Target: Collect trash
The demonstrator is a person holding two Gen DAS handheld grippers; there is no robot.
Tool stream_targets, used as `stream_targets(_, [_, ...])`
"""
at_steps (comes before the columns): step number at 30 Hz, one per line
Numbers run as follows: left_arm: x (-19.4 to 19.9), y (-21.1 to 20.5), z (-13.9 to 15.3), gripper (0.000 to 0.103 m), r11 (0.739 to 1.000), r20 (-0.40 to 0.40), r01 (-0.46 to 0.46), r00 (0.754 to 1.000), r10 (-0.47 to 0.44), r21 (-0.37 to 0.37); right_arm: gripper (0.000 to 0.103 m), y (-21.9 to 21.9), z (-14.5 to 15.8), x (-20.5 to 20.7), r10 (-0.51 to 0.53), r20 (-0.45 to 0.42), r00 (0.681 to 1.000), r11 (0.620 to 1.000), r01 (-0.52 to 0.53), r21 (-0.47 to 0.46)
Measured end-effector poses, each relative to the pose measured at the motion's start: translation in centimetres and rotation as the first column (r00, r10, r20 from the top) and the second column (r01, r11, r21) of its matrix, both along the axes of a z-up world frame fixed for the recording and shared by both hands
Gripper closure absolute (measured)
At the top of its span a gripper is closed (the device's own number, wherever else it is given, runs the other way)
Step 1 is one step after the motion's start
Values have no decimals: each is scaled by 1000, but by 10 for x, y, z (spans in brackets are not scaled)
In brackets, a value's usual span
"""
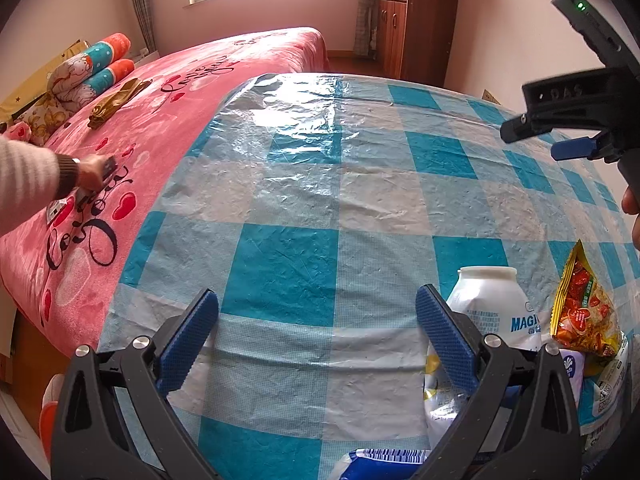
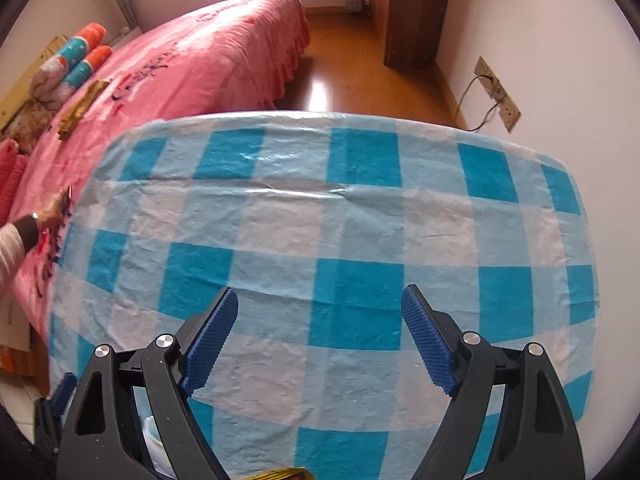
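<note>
While the left wrist view looks across the checked surface [image 1: 304, 184], the left tongs [image 1: 316, 336] stand released, spread wide over bare cloth with nothing between their blue pads. The trash sits off to their right at the near edge: a white bottle [image 1: 492, 304] just beside the right-hand pad, an orange snack packet [image 1: 580, 312] leaning next to it, and more wrappers partly hidden behind the tongs' frame, including a blue-and-white packet [image 1: 380, 462] at the bottom edge. The right tongs [image 1: 568, 128] hover above this pile, seen from the side. At far left another person's hand [image 1: 94, 172] rests on the pink bed [image 1: 168, 92].

From the right wrist view, the right tongs [image 2: 320, 340] are also released, wide apart and pointing steeply down at open cloth. Only a sliver of a yellow wrapper [image 2: 280, 474] shows at the bottom edge, and something pale peeks behind the left-hand finger; the rest of the pile lies out of sight below the camera.

My guess is that the main risk is a blind reach: the trash is under and behind the right tongs' line of sight, so closing now would pinch only the plastic cloth, which is thin and wrinkled and could drag. The upright bottle looks easy to tip if a pad nudges it sideways, and the light packets may slide instead of being caught.
</note>
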State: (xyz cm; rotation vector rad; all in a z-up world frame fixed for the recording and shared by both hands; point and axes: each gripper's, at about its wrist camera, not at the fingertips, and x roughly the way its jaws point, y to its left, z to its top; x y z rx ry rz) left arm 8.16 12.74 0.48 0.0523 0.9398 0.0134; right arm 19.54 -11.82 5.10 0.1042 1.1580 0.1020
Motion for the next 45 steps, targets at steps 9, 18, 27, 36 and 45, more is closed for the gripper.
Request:
stream_targets(9, [0, 0, 0, 4, 1000, 0, 0, 1000, 0, 1, 20, -20, 24, -10, 0, 79, 997, 989, -12, 146])
stream_targets(18, [0, 1, 0, 4, 1000, -1, 0, 1000, 0, 1, 20, -39, 50, -34, 40, 115, 993, 959, -71, 275])
stream_targets(27, [0, 0, 0, 4, 1000, -1, 0, 1000, 0, 0, 20, -54, 52, -79, 94, 104, 990, 934, -124, 335])
stream_targets(36, [-1, 0, 1, 4, 1000, -1, 0, 1000, 0, -2, 20, -59, 54, -106, 102, 137, 985, 920, -146, 364])
stream_targets(45, [-1, -2, 1, 4, 1000, -1, -1, 1000, 1, 1, 20, -63, 55, -120, 125, 191, 974, 920, -186, 345])
